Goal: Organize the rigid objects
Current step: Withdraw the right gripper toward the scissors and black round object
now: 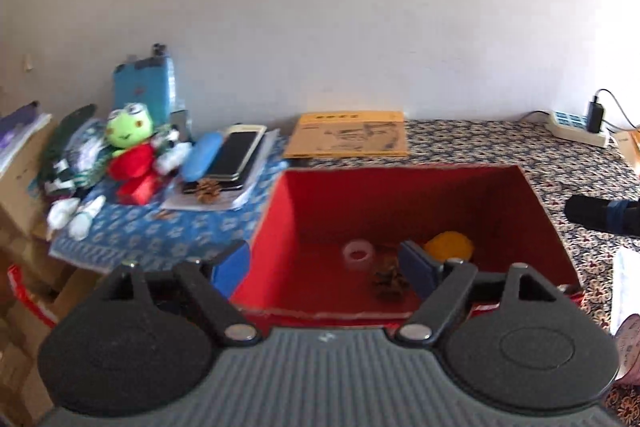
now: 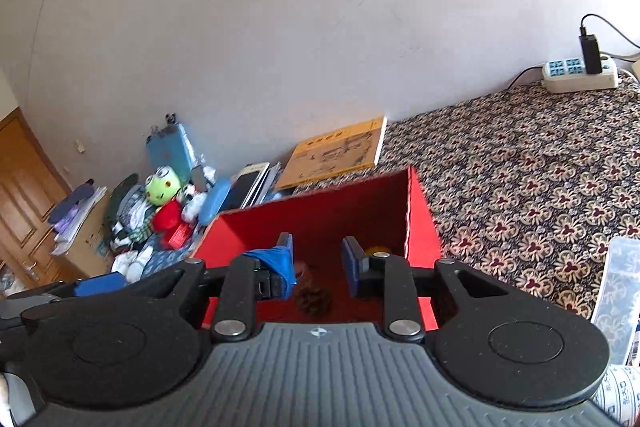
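Both my grippers hang above the open red cardboard box (image 1: 400, 207). Left gripper (image 1: 324, 263) spread wide, empty. Right gripper (image 2: 318, 259) parted, empty. On the box floor: brown pine cone (image 2: 313, 301), orange-yellow round object (image 1: 449, 246), clear tape ring (image 1: 358, 254).

Home room, plush frog (image 1: 129, 129), patterned bedspread (image 2: 540, 167)
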### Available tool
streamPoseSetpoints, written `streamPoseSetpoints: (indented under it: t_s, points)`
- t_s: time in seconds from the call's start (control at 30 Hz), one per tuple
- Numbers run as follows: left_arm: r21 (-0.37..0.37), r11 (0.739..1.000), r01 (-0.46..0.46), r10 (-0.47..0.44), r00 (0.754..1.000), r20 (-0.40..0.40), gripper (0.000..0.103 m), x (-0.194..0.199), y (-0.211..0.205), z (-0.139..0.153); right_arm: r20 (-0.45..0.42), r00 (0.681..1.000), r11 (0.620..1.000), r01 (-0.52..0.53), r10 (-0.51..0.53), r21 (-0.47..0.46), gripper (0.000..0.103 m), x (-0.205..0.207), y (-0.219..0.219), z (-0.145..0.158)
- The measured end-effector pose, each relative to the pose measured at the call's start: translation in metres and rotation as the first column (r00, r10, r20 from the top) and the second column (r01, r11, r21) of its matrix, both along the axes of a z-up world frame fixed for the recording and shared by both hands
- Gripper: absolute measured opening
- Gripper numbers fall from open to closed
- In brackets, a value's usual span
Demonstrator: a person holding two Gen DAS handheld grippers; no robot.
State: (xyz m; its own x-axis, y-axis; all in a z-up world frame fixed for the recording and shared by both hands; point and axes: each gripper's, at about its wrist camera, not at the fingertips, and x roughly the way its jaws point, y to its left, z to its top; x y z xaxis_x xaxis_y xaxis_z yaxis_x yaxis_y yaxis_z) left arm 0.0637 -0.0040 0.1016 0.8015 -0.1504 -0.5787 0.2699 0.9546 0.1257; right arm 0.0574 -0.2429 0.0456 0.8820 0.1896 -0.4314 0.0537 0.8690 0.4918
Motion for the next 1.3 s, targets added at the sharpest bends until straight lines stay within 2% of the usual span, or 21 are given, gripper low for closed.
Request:
streamPoseSetpoints:
  t_s: [0.2, 0.37, 0.53, 0.67, 0.77, 0.87, 0.97, 1.13, 1.3]
  points:
    - [-0.011, 0.997, -0.083, 0.082, 0.996, -0.024, 0.084, -0.023, 0.027, -0.009, -0.003, 0.997, 0.996, -0.081, 0.081, 0.032, 0.009, -0.011, 0.008, -0.006]
    - [-0.014, 0.995, -0.103, 0.102, 0.993, -0.060, 0.084, -0.044, 0.044, -0.024, -0.011, 0.985, 0.982, -0.173, 0.174, 0.078, 0.009, -0.019, 0.015, -0.013]
    - [-0.025, 0.997, -0.075, 0.071, 0.988, -0.135, 0.084, -0.063, 0.052, -0.048, -0.044, 0.959, 0.955, -0.275, 0.281, 0.110, 0.009, -0.032, 0.025, -0.027]
    - [-0.058, 0.998, -0.009, -0.004, 0.978, -0.208, 0.085, -0.078, 0.049, -0.070, -0.123, 0.943, 0.947, -0.295, 0.310, 0.128, 0.009, -0.039, 0.030, -0.051]
    - [-0.065, 0.997, 0.045, -0.061, 0.963, -0.263, 0.084, -0.088, 0.043, -0.090, -0.193, 0.932, 0.949, -0.282, 0.306, 0.140, 0.009, -0.041, 0.031, -0.069]
    - [-0.093, 0.992, 0.087, -0.113, 0.937, -0.330, 0.084, -0.098, 0.039, -0.108, -0.227, 0.912, 0.933, -0.299, 0.341, 0.201, 0.009, -0.043, 0.030, -0.081]
    - [-0.107, 0.989, 0.099, -0.132, 0.917, -0.377, 0.084, -0.102, 0.036, -0.121, -0.251, 0.894, 0.922, -0.322, 0.371, 0.216, 0.009, -0.044, 0.037, -0.086]
    - [-0.126, 0.986, 0.105, -0.149, 0.893, -0.424, 0.085, -0.100, 0.035, -0.132, -0.268, 0.851, 0.886, -0.395, 0.452, 0.241, 0.009, -0.035, 0.054, -0.089]
    - [-0.141, 0.985, 0.099, -0.152, 0.885, -0.441, 0.086, -0.089, 0.033, -0.138, -0.300, 0.806, 0.857, -0.448, 0.510, 0.255, 0.010, -0.022, 0.072, -0.093]
